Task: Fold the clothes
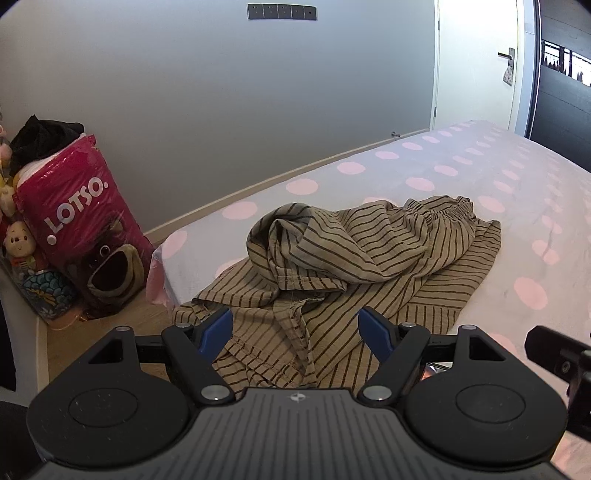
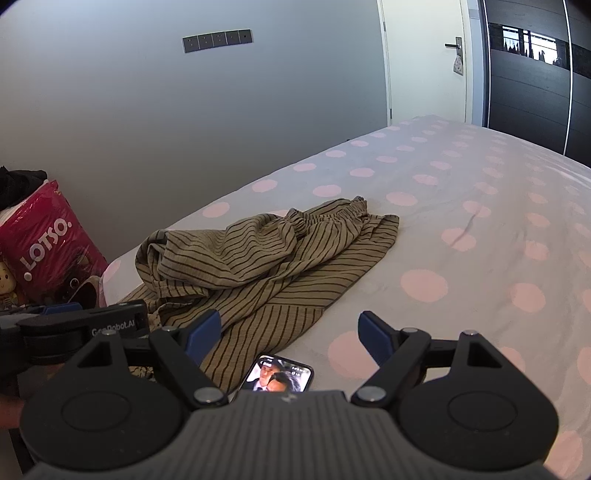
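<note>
Garment: striped tan trousers (image 1: 354,254) lie crumpled near the corner of the bed (image 1: 480,173), elastic waistband toward the far side, one leg bunched into a heap on top, hems spilling over the near edge of the mattress.
Garment, right view: the same trousers (image 2: 266,266) spread diagonally across the dotted sheet, waistband farthest away, leg ends nearest the camera.
Left gripper: the left gripper (image 1: 295,328) hovers just above the trouser hems, its blue-padded fingers spread wide with cloth showing between them; nothing is clamped.
Right gripper: the right gripper (image 2: 290,332) has its fingers equally wide apart, over bare sheet and the edge of a trouser leg; it grips nothing.
Phone: a phone (image 2: 280,376) lies on the sheet just beside the trouser leg, screen lit with faces, partly hidden by the right gripper's body.
Bed: white sheet with pale pink dots (image 2: 461,206).
Bag: a pink LOTSO bag (image 1: 74,218) stands on the floor by the wall, beside the bed's corner; it is stuffed full, with dark clothing (image 1: 40,138) heaped out of its top over something white.
Bag, right view: the same bag (image 2: 48,240) at the left edge.
Toys: plush toys (image 1: 18,240) crowd against the bag's left side.
Wall: grey, with a row of switches (image 1: 282,12).
Door: white, handle (image 1: 506,55) visible, past the far end of the bed.
</note>
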The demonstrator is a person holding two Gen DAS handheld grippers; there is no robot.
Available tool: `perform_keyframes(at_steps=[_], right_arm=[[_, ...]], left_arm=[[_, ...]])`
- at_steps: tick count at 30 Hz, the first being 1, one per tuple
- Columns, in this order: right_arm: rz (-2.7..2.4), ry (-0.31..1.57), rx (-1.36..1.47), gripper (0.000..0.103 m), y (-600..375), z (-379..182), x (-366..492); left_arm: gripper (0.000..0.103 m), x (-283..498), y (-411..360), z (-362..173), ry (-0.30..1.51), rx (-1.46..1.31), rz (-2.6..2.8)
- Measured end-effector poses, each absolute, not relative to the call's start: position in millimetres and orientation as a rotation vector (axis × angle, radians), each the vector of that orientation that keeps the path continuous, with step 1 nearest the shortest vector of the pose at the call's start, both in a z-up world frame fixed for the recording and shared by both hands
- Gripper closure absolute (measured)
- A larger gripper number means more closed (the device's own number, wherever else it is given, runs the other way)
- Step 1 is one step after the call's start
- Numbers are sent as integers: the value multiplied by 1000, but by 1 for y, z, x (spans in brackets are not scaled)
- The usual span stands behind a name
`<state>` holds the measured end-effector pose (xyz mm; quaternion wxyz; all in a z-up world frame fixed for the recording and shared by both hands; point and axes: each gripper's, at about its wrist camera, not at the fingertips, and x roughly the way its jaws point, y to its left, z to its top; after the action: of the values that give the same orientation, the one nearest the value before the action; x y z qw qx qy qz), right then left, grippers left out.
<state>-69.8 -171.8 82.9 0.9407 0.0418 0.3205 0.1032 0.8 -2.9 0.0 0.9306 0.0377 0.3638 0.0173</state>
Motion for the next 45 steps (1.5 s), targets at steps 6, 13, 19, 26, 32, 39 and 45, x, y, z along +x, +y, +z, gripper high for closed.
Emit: perform_keyframes(at_steps=[6,13,19,26,32,39,45], right_arm=[[219,671,76,20,-169,79,-69],[228,692,65,20,-166,74,-68],[232,706,57,20,-163,71,-68],[232,712,53,20,-163,70,-69],[215,712,56,20,-169,67,-70],[182,729,91,20,-182,62,-68],[172,733,97,20,-186,60,-68]], left_arm=[[29,3,-11,0,769,101,41],[29,-2,-7,-7,773,85,21],[29,-2,-9,-9,772,93,23],[29,-2,-8,-10,777,91,24],[29,-4,-10,-11,779,98,23],[29,-5,-11,-12,776,110,17],[29,-6,-12,-13,779,115,17]])
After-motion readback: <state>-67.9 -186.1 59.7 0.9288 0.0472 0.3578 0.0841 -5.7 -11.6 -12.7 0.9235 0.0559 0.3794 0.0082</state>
